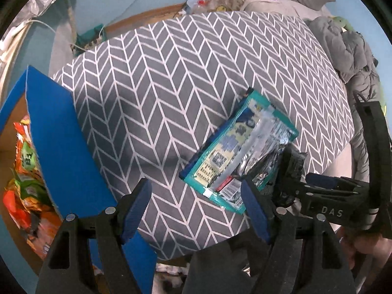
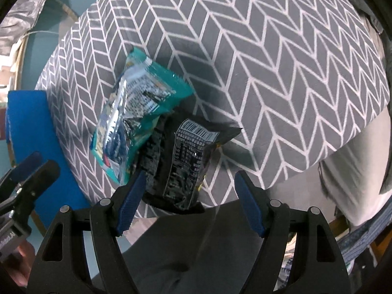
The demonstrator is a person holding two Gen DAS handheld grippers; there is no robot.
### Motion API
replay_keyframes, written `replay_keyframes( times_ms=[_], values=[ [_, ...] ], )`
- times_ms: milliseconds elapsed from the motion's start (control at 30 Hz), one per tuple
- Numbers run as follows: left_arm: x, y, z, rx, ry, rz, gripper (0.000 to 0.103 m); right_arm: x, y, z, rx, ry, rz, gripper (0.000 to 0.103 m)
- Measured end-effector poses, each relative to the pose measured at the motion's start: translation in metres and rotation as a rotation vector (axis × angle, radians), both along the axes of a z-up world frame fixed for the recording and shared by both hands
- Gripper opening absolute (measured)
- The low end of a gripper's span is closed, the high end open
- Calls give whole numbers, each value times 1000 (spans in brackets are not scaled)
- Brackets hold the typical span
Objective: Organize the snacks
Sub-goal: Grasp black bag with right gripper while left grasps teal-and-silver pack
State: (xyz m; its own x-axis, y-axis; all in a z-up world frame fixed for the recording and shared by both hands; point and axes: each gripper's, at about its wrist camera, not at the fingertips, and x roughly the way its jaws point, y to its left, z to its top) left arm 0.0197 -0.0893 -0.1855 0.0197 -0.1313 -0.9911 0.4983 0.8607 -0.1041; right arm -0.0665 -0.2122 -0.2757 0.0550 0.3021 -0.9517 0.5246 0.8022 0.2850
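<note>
Two grippers hang over a grey herringbone cushion [image 1: 196, 73], both with their blue-padded jaws standing wide and nothing pressed between the pads. The left gripper [image 1: 196, 203] points down at bare cloth close to the cushion's near edge; its right-hand finger [image 1: 254, 210] lies just beside the near corner of a teal snack packet [image 1: 235, 152], but the pictures do not show contact. The right gripper [image 2: 187, 201] hovers over the same near edge, with the lower end of a black snack packet [image 2: 186, 161] showing between its fingers (whether a pad touches the foil cannot be told).

The teal packet lies flat on the cushion toward its near right part in the left wrist view, back side up with a clear seam strip along it. The black packet lies just beside it, its end overlapping the teal one's edge, printed text and a barcode facing up.

Against the cushion's left edge stands an open cardboard box [image 1: 9, 161] with a blue flap [image 1: 63, 142] raised beside the cushion; orange and green snack bags [image 1: 27, 178] lie piled inside it. Beyond the cushion's far right corner sits crumpled grey bedding [image 1: 348, 49].
</note>
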Motion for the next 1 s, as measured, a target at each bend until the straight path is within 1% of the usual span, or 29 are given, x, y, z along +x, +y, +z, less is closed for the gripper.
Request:
replay_keyframes(
  times_ms=[133,400,500,600,633,700,833,933,1000],
  values=[
    [-3,3,-4,0,12,18,76,6,9,-7,-15,2,28,75],
    [-3,7,-2,5,12,59,76,35,33,-20,-64,18,96,75],
    [-2,9,0,5,11,76,76,45,43,-23,-98,19,158,75],
    [2,10,-1,5,13,91,76,52,52,-22,-128,8,232,69],
    [2,10,-2,6,15,96,76,54,52,-22,-136,4,250,66],
    [4,7,-5,6,18,98,76,55,49,-20,-158,1,276,63],
    [7,-2,-9,10,17,75,77,57,35,-18,-202,-11,309,63],
    [10,-11,-14,11,22,40,81,60,16,-18,-226,-19,319,63],
    [12,-19,-17,5,32,19,81,60,3,-19,-240,-24,320,63]
  ],
)
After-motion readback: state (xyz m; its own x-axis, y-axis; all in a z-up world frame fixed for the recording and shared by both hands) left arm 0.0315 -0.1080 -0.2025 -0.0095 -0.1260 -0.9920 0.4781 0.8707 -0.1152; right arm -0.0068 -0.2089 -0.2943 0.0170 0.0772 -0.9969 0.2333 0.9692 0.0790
